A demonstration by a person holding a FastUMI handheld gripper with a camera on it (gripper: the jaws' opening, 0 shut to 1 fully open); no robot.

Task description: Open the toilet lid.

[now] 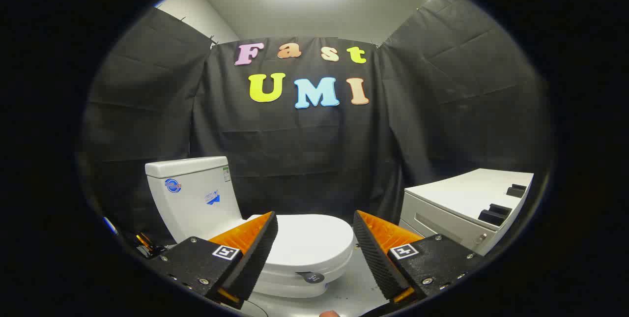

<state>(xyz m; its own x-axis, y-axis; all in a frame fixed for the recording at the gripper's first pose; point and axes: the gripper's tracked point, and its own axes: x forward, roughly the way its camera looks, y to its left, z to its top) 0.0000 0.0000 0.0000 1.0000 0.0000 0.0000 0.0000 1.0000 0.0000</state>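
Note:
A white toilet stands ahead of me, its lid (309, 238) lying flat and closed on the bowl. Its white tank (194, 194) rises behind it to the left, with small stickers on its side. A small dark round tag (313, 277) sits on the front rim below the lid. My gripper (314, 223) is open, its two fingers spread wide, with the lid's front half showing in the gap between them. The fingers are short of the toilet and touch nothing.
A white cabinet (462, 204) with dark blocks on top stands to the right of the toilet. Some small items (147, 244) lie on the floor left of the tank. Black cloth walls close the booth behind and on both sides. The floor (344, 292) is light grey.

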